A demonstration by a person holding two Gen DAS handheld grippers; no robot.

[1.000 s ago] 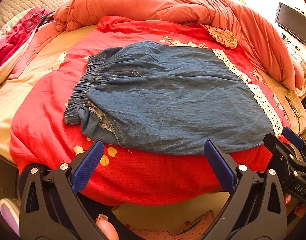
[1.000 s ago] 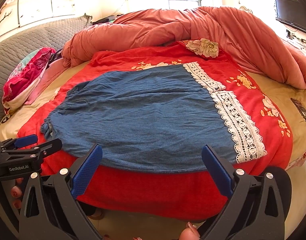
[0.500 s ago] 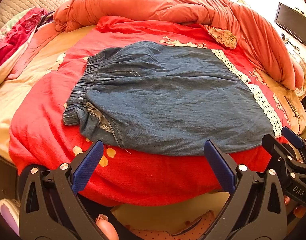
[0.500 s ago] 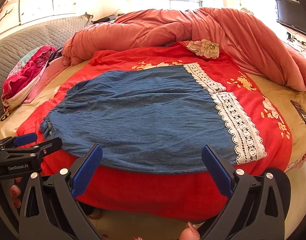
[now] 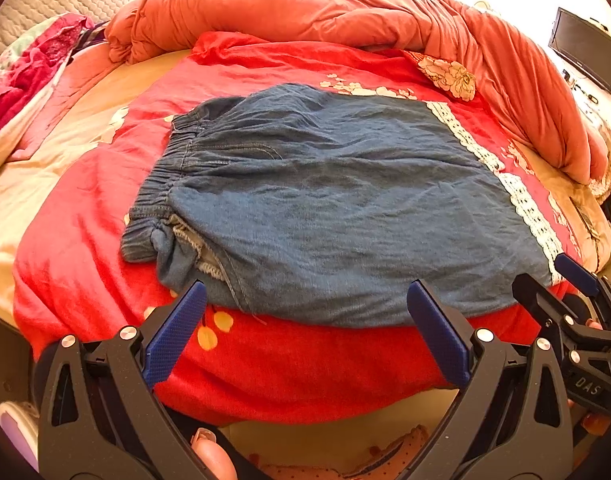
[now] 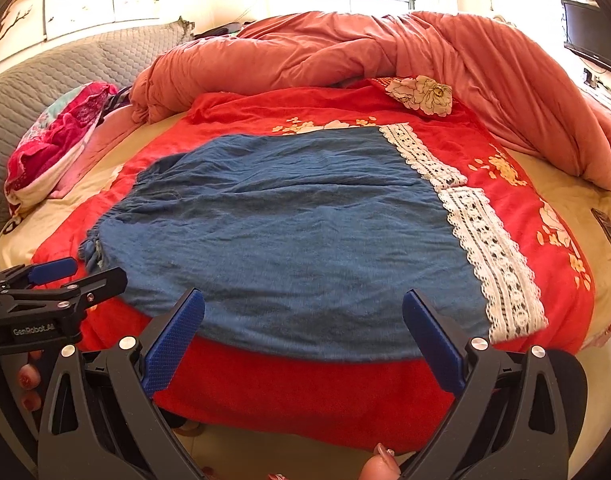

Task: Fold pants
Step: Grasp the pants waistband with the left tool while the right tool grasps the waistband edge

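Blue denim pants point(image 5: 325, 204) point(image 6: 297, 232) lie flat on a red blanket point(image 5: 265, 360) point(image 6: 305, 388), elastic waistband to the left, white lace hem point(image 6: 493, 248) to the right. My left gripper point(image 5: 305, 312) stands open just short of the pants' near edge, close to the waistband corner. My right gripper point(image 6: 303, 316) is open too, held before the near edge toward the lace end. Nothing sits between either pair of blue pads. Each gripper shows in the other's view, the right gripper point(image 5: 561, 300) and the left gripper point(image 6: 77, 276).
A bunched coral duvet point(image 5: 345, 12) point(image 6: 385, 48) runs along the far side and right of the bed. A pink and red pile of clothes point(image 6: 61, 140) lies at the left by the grey quilted headboard point(image 6: 85, 64). A TV point(image 5: 585, 50) hangs at right. A dark remote point(image 6: 609, 232) rests near the right edge.
Both grippers have crept slightly forward toward the pants' near edge. The pants have not moved, and both jaws stay open.
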